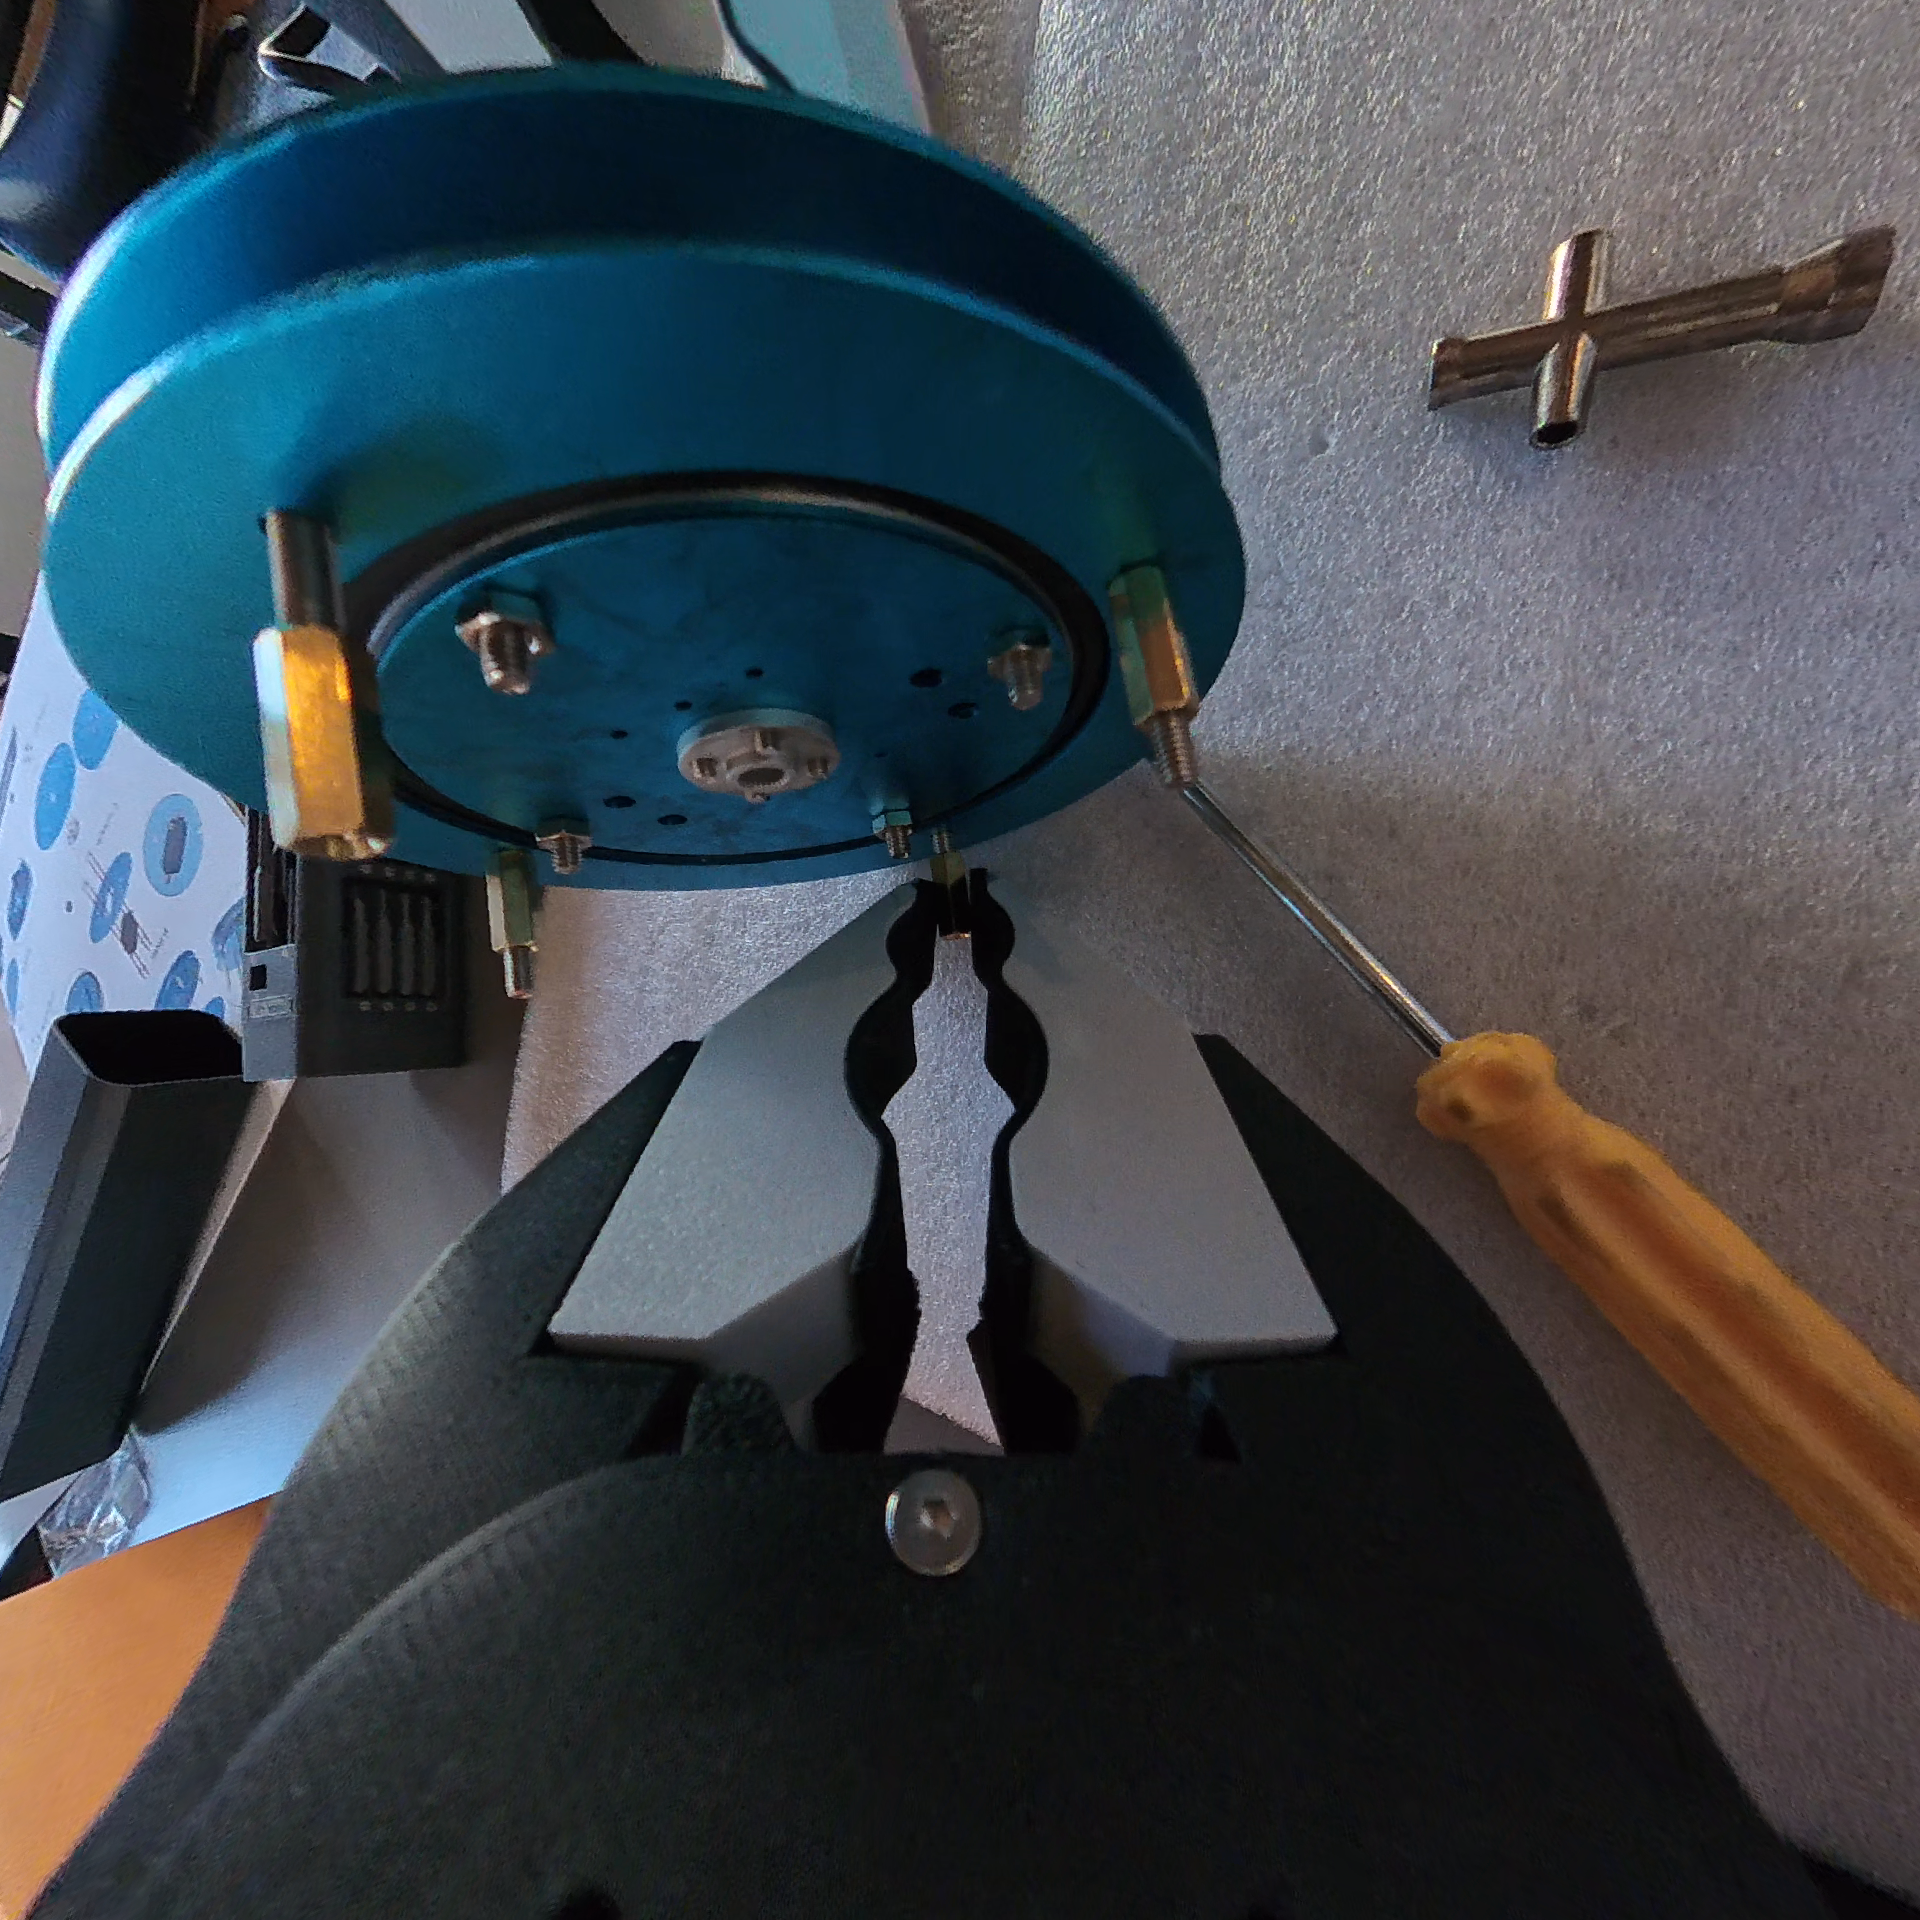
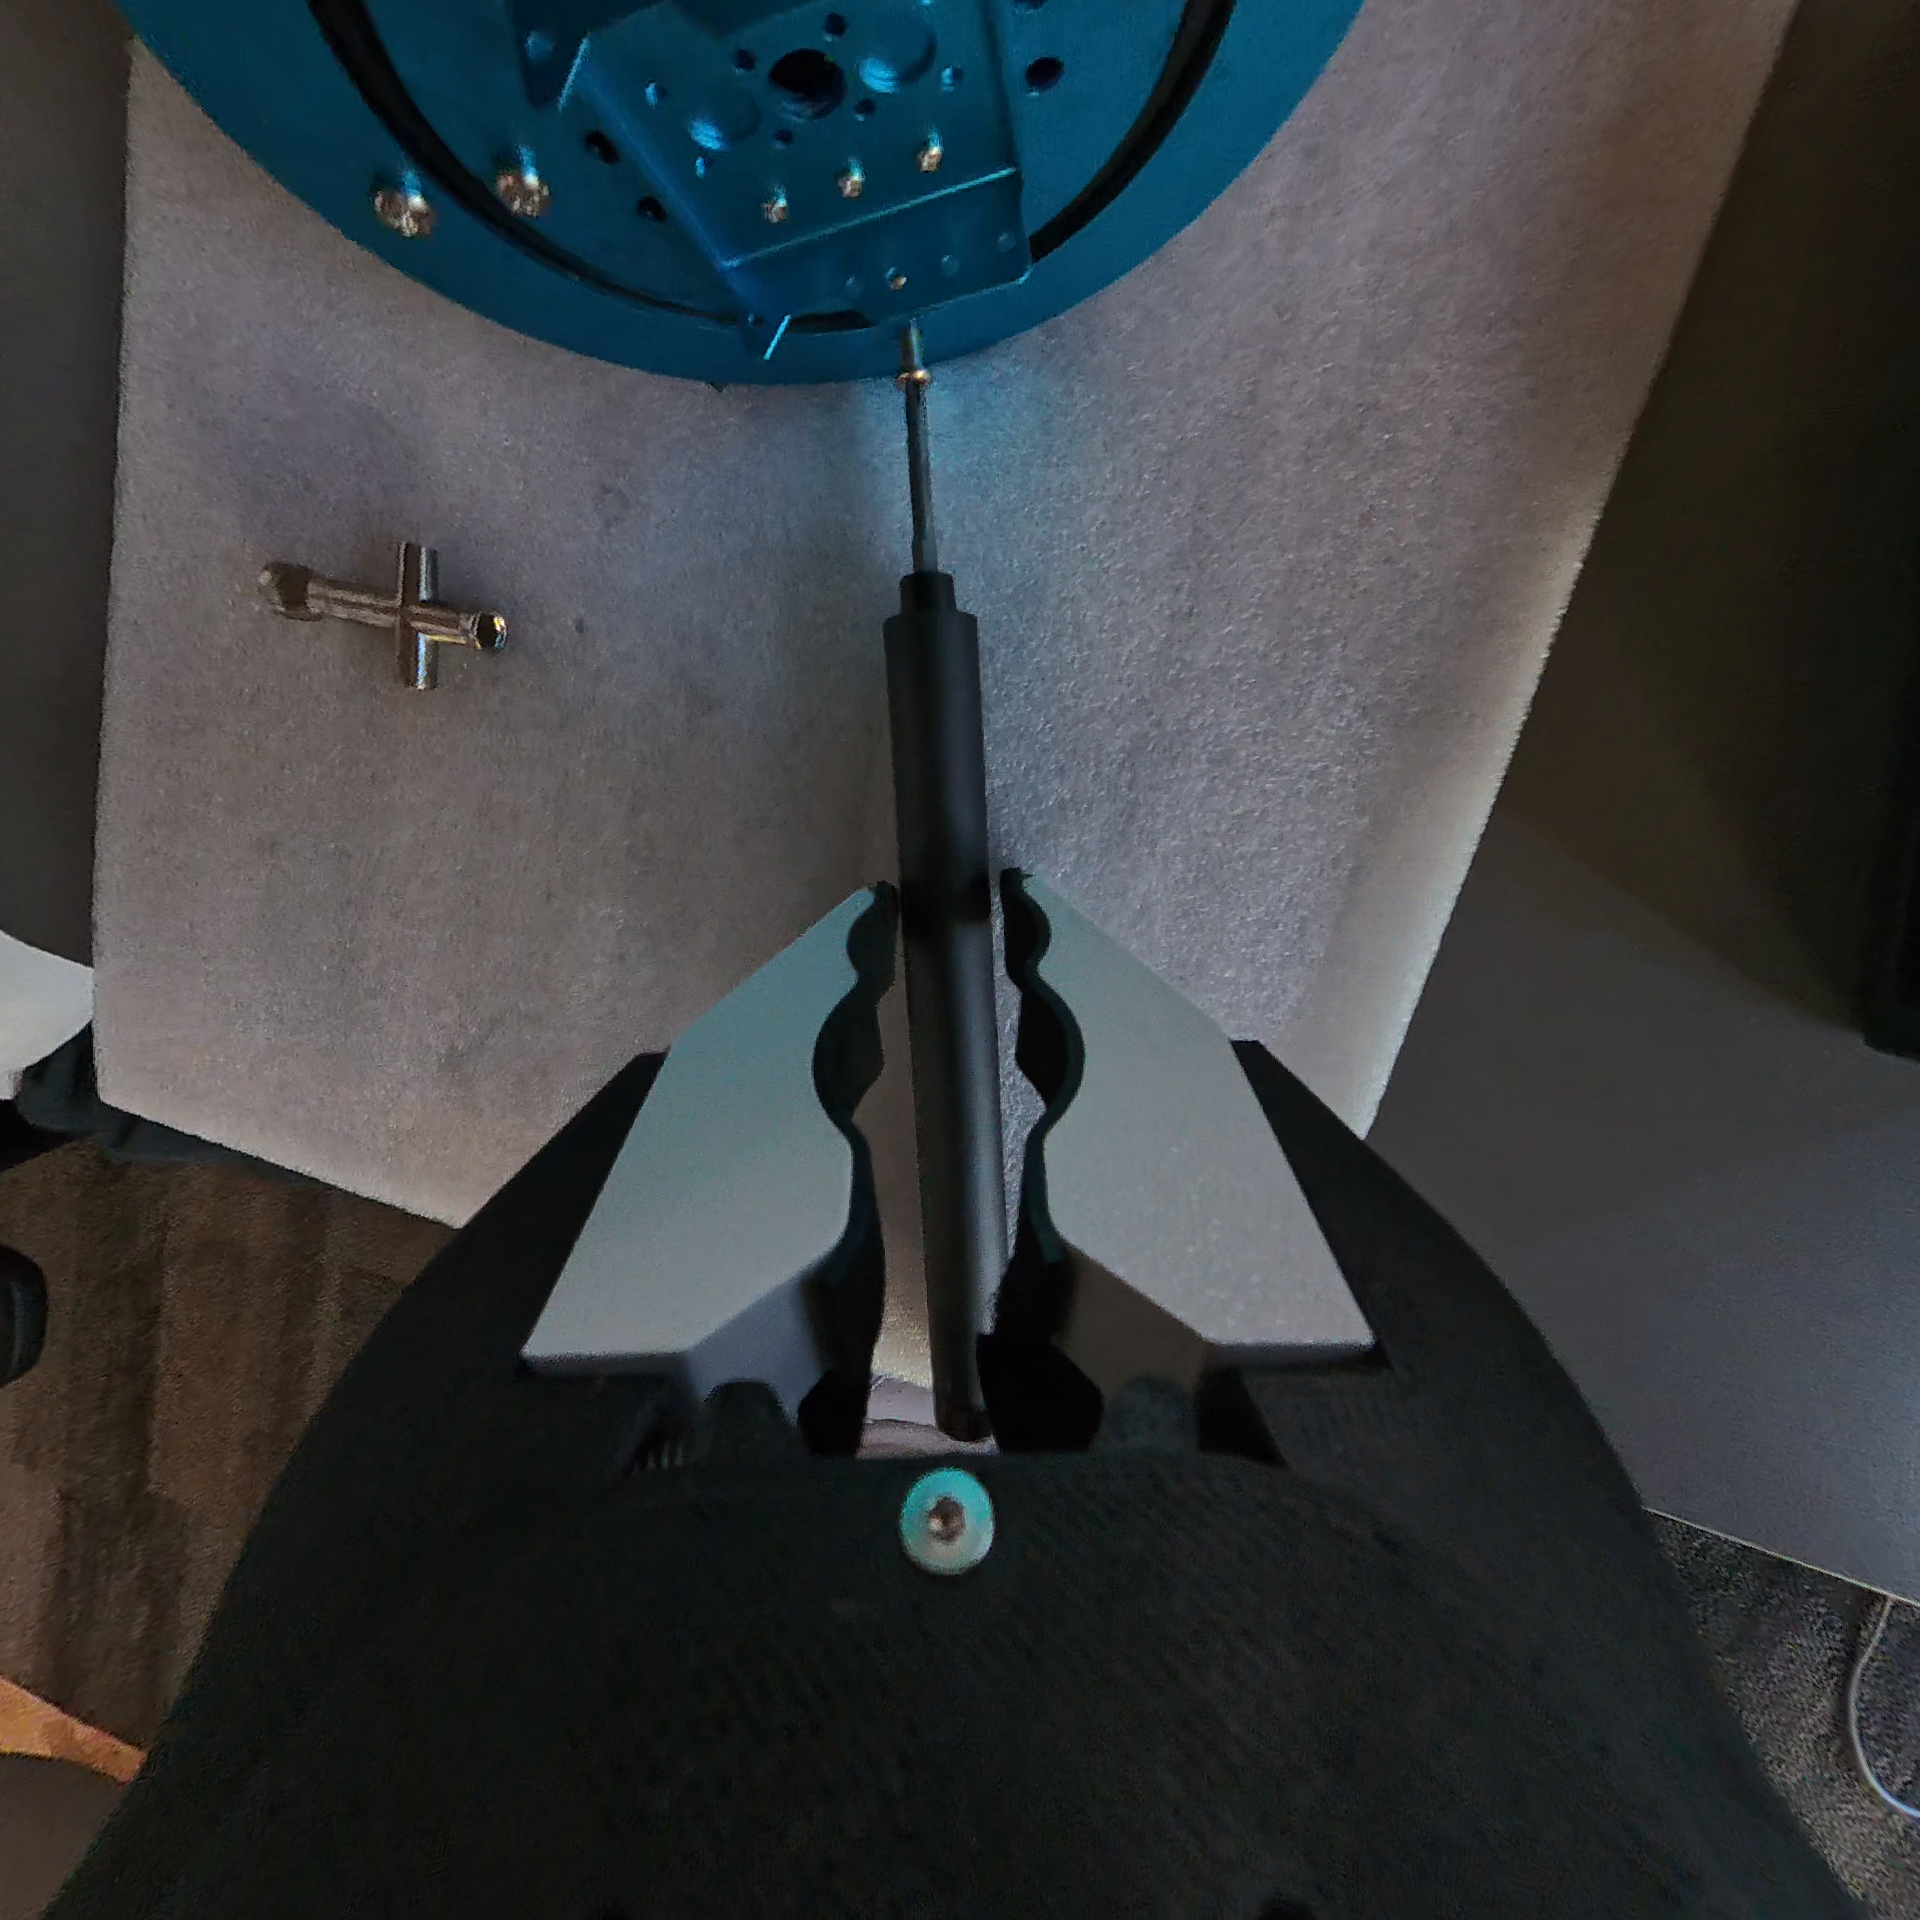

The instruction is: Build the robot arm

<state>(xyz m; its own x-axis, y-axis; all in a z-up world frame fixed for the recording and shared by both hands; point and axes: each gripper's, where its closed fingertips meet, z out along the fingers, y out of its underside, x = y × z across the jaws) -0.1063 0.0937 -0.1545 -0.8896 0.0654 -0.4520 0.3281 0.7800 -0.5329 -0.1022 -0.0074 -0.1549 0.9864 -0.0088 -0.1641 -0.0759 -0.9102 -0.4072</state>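
A blue round metal disc assembly (image 1: 644, 436) with several brass standoffs stands tilted over grey foam (image 1: 1507, 675). My left gripper (image 1: 953, 906) is shut on a small brass standoff (image 1: 951, 902) at the disc's lower rim. My right gripper (image 2: 951, 914) is shut on a black screwdriver (image 2: 940, 790). Its thin tip meets a small screw (image 2: 914, 366) at the rim of the blue disc (image 2: 727, 156), beside a blue bracket (image 2: 821, 156).
A yellow-handled screwdriver (image 1: 1662, 1278) lies on the foam at the right, its tip near a standoff (image 1: 1153, 665). A metal cross wrench (image 1: 1652, 332) lies farther back; it also shows in the right wrist view (image 2: 400, 615). A black bit case (image 1: 384, 966), a dark box (image 1: 94, 1226) and a printed sheet (image 1: 94, 831) sit at the left. Across from one pair of fingers to the other is roughly 11 centimetres. My right gripper's tips are some 11 centimetres from the metal cross wrench (image 1: 1652, 332). My right wrist view (image 2: 372, 595) looks at it from another angle.
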